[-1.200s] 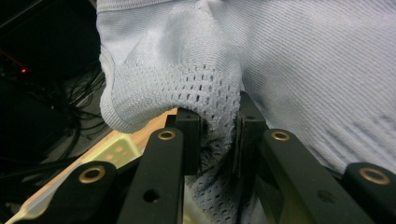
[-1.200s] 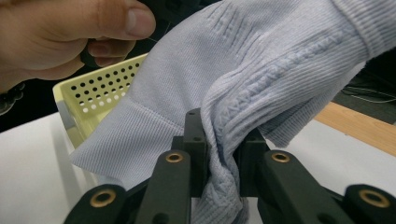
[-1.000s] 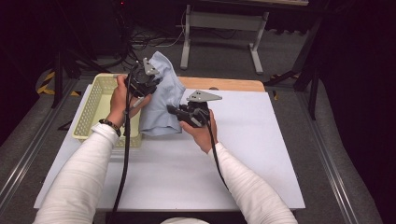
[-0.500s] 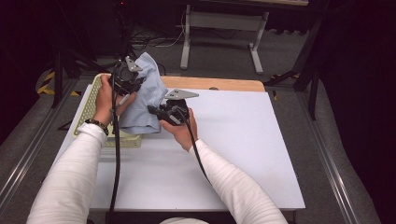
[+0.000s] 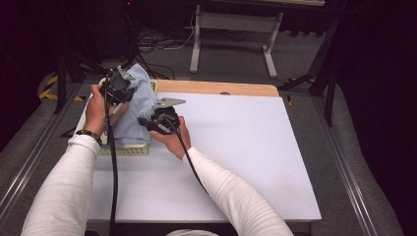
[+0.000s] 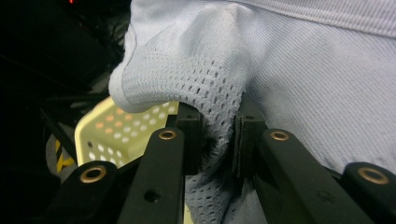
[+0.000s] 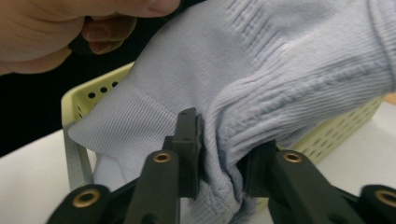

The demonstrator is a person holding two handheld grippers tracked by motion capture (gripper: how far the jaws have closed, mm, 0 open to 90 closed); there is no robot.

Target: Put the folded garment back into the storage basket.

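Garment (image 5: 140,105), pale blue, hangs over yellow basket (image 5: 125,150) at table's left, high view. Left gripper (image 6: 217,135): clamped on mesh fold; keep grip firm. Right gripper (image 7: 224,140): pinching ribbed hem; lower both together, evenly, into basket.

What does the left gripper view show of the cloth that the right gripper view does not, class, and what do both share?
Left gripper view alone: a mesh panel of punched holes in the pale blue cloth, pinched between the left gripper jaws. Right gripper view alone: ribbed knit, a stitched hem, and the other hand above. Both: the cloth clamped over the yellow perforated basket.
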